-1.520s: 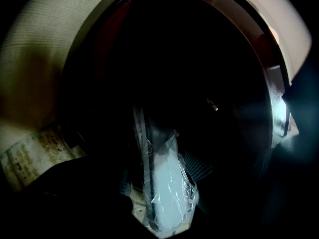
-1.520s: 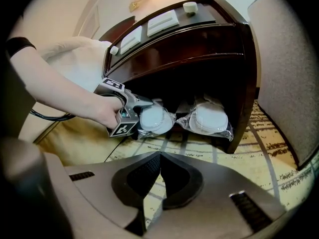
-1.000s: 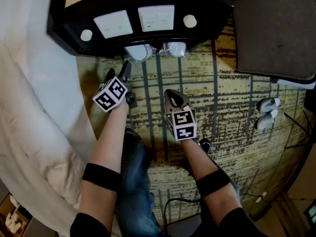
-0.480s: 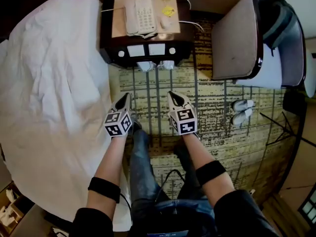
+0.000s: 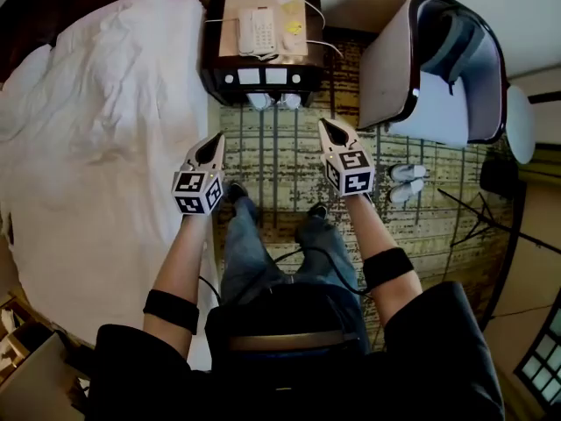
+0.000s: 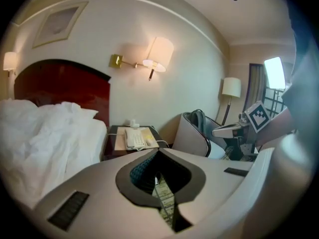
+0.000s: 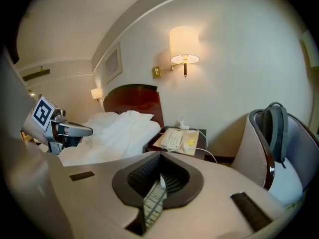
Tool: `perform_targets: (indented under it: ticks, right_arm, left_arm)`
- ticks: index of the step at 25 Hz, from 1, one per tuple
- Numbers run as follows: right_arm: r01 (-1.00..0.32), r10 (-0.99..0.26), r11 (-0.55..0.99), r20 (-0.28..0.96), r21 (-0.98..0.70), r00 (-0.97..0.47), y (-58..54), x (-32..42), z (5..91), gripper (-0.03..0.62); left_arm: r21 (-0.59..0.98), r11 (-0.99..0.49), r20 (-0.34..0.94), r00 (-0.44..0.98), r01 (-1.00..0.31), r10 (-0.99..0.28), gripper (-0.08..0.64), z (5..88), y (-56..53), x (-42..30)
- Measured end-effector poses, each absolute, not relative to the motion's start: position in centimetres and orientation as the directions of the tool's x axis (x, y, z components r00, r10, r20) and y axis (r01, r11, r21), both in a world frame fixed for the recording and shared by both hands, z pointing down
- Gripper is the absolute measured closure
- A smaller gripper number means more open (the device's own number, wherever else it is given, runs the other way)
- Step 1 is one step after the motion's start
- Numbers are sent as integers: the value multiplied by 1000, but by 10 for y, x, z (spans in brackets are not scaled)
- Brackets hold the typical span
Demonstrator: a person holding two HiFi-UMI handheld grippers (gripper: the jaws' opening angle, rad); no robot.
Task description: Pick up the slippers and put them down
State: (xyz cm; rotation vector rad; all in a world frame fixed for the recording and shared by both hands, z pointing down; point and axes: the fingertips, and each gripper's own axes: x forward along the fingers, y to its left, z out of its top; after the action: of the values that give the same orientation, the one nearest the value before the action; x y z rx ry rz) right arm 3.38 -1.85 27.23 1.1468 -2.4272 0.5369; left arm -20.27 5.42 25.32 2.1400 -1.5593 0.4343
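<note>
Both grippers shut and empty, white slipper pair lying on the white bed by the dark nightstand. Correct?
Not on the white bed. The white slipper pair lies on the patterned carpet at the foot of the dark wooden nightstand, as the head view shows. Left gripper and right gripper are shut and empty.

Head view: high, steeply down. Both gripper views: facing nightstand [image 5: 230, 42] (shared by all three) from afar.
</note>
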Motion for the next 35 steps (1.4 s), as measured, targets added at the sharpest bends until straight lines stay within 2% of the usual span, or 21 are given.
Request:
perform_targets:
  ticks: [6, 13, 35]
  right_arm:
    - [-788, -659, 598, 469, -146, -587, 12, 66, 204, 589]
    - [-760, -650, 642, 455, -98, -608, 40, 83, 174, 591]
    - [-823, -694, 530, 453, -203, -559, 85, 119, 184, 591]
  left_arm:
    - [167, -253, 428, 301, -953, -852, 554, 180, 77, -196]
    - [144, -272, 377, 307, -951, -874, 554, 136, 97, -191]
    - [147, -281, 396, 317, -948, -862, 555, 137, 136, -178]
